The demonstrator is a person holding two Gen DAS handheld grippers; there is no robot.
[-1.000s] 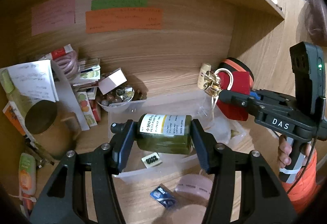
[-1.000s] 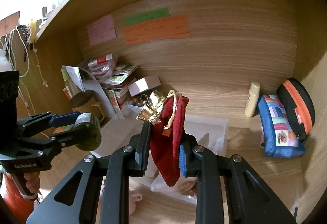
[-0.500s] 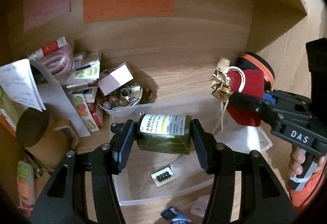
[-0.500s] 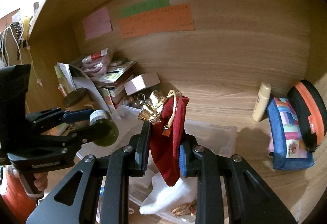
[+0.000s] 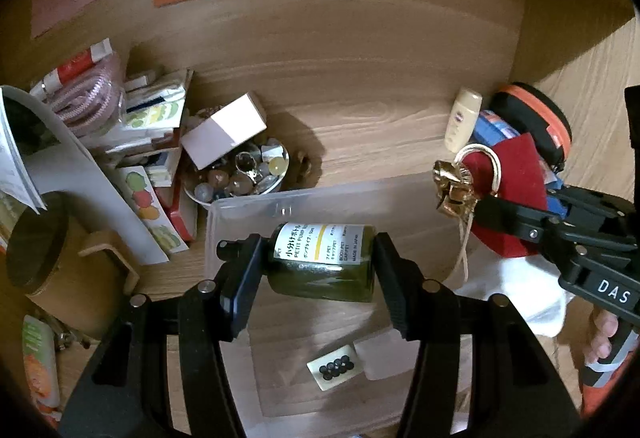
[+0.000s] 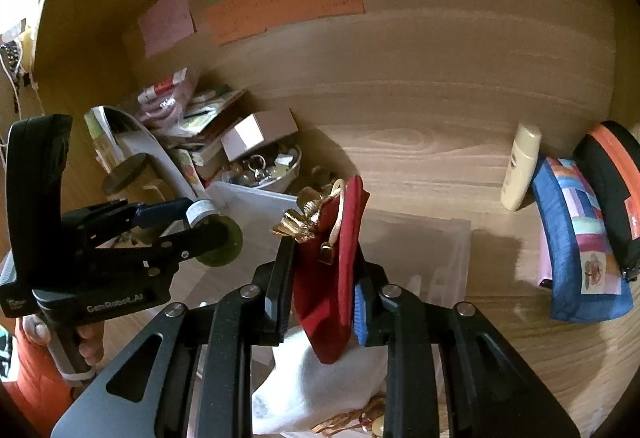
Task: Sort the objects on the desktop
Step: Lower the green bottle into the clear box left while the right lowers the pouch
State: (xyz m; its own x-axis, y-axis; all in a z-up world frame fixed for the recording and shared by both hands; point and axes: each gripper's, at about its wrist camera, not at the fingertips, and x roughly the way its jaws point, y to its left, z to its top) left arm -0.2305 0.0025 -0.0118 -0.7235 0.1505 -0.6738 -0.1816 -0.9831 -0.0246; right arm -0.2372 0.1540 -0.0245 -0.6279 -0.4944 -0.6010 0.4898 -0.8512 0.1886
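My left gripper (image 5: 316,278) is shut on a small green pump bottle (image 5: 324,262) with a white label, held sideways above a clear plastic bin (image 5: 248,206). The bottle's round end also shows in the right wrist view (image 6: 220,242). My right gripper (image 6: 320,294) is shut on a red velvet pouch (image 6: 328,278) with a gold bow (image 6: 304,222), held above the same bin (image 6: 448,250). The pouch shows at the right of the left wrist view (image 5: 512,190). In the bin lie a white cloth (image 6: 312,386) and a small card of black dots (image 5: 335,365).
A bowl of beads (image 5: 240,178), a white box (image 5: 224,128), stacked packets (image 5: 152,118) and a wooden cup (image 5: 52,258) crowd the left. A cream tube (image 6: 520,166), a blue patchwork pouch (image 6: 576,238) and a black-orange case (image 6: 612,190) stand right. Paper notes (image 6: 280,2) hang on the back wall.
Both grippers have moved forward and down toward the bin, still holding the bottle and the pouch. The bin and back wall now look closer.
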